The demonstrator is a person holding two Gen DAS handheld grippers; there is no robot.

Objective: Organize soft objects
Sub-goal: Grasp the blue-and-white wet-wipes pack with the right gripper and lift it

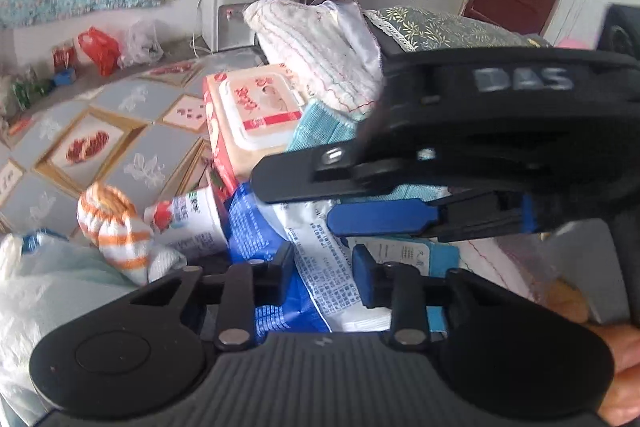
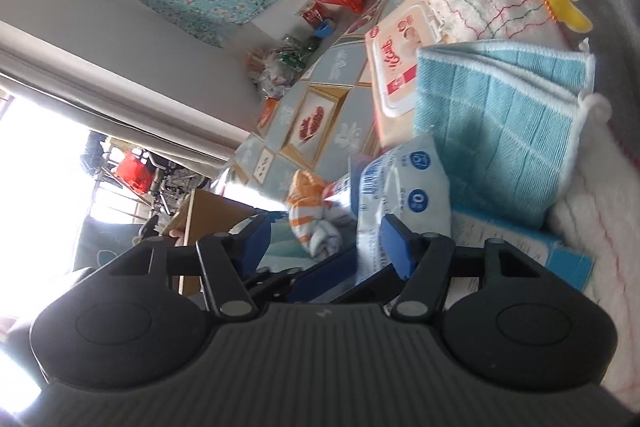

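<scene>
Between the pads of the left tool, which stands narrow, sits the blue-and-white soft plastic tissue pack; the pads appear clamped on it. The right tool, about half open, brackets the same pack's end, contact unclear. Beyond lie a folded teal cloth, a red-and-white wipes pack and an orange-striped sock bundle on the patterned table. Judged step: grasping. Next: lift clear without dragging neighbours.
</scene>
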